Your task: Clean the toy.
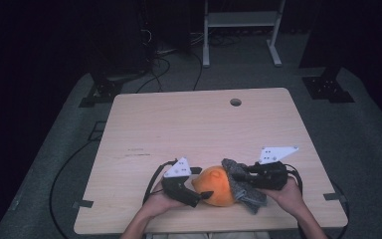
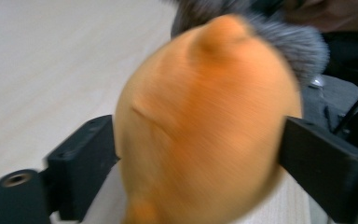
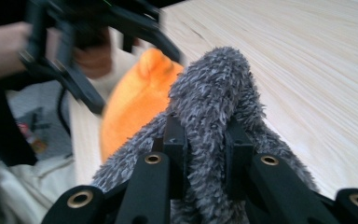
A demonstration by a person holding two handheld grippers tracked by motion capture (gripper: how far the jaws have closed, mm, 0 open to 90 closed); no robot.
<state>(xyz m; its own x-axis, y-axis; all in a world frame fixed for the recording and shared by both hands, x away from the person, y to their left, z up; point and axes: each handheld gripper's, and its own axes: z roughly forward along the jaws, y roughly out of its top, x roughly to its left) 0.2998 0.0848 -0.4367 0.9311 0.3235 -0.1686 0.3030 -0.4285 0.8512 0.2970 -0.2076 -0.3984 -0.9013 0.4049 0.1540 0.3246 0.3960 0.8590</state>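
The right gripper (image 3: pixel 205 154) clamps a fold of the grey fuzzy cloth (image 3: pixel 214 93). The left gripper (image 2: pixel 196 154) stands wide open, jaws flanking the orange plush ball (image 2: pixel 205 121) near the table's (image 1: pixel 189 119) front edge, beside the cloth.

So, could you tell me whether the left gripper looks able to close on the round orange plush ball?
Probably yes: the left gripper has its jaws standing wide either side of the orange plush ball, nothing between.

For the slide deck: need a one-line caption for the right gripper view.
Right gripper pinches a fold of grey fuzzy cloth beside an orange plush on the wooden table.
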